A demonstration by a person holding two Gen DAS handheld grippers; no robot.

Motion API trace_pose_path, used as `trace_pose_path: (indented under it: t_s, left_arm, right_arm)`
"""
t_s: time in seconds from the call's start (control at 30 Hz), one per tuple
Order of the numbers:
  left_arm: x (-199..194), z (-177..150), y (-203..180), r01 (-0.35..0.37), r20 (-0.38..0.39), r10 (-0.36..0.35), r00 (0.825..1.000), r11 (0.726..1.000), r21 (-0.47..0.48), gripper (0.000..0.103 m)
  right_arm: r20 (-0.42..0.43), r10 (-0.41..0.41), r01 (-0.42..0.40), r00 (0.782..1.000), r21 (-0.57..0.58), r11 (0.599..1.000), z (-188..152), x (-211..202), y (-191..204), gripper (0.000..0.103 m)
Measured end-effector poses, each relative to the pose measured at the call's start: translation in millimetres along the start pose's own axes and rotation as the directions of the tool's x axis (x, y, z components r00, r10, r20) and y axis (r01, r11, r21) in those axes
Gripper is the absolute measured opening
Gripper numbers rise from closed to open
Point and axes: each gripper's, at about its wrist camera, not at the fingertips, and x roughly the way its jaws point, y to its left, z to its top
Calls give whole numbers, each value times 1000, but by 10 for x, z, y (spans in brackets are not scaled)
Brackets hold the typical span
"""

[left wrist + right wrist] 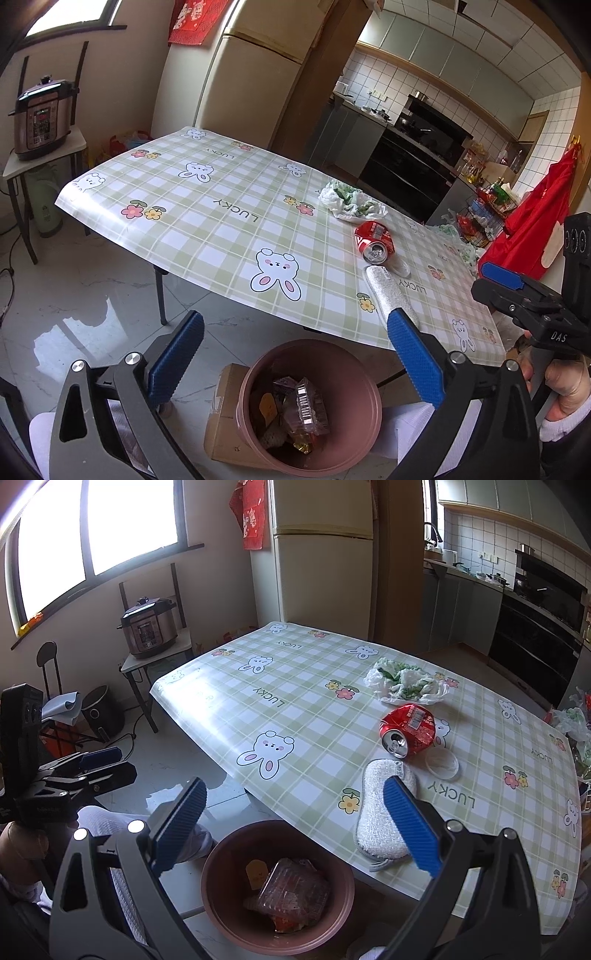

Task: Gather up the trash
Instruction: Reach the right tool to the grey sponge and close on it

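Observation:
My left gripper [295, 354] hangs open over a pink trash bin [314, 354] on the floor, with nothing between its blue pads. A clear plastic box [304, 406] lies on top of other wrappers in the bin. My right gripper [295, 823] is open too, above the bin [277, 946] and the table's near edge. On the checked tablecloth [207, 229] lie a crushed red can [373, 240] [408, 729], a white plastic bag with greens [351, 201] [406, 681], a white scrub pad [391, 291] [380, 812] and a clear round lid [441, 764].
A cardboard box [225, 406] lies under the bin. A pressure cooker [149, 631] stands on a small side table at the left, with an air fryer [99, 712] on the floor near it. A red cloth [532, 229] hangs at the right. The fridge [321, 554] stands behind the table.

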Motion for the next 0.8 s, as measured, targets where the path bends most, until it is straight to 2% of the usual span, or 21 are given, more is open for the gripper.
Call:
trace_pose_path:
  t_s: [0.3, 0.5, 0.8]
  left_arm:
    - [79, 67, 15, -22, -10, 23, 1000, 999, 32, 97]
    - [253, 177, 26, -36, -19, 37, 999, 999, 31, 97]
    - [655, 147, 118, -63, -70, 64, 995, 998, 8, 97]
  right_arm:
    - [-23, -33, 32, 999, -31, 999, -7, 121, -171, 96]
    - [-49, -52, 53, 997, 21, 998, -17, 296, -541, 96]
    - [-184, -70, 82, 980, 57, 995, -240, 1039, -983, 96]
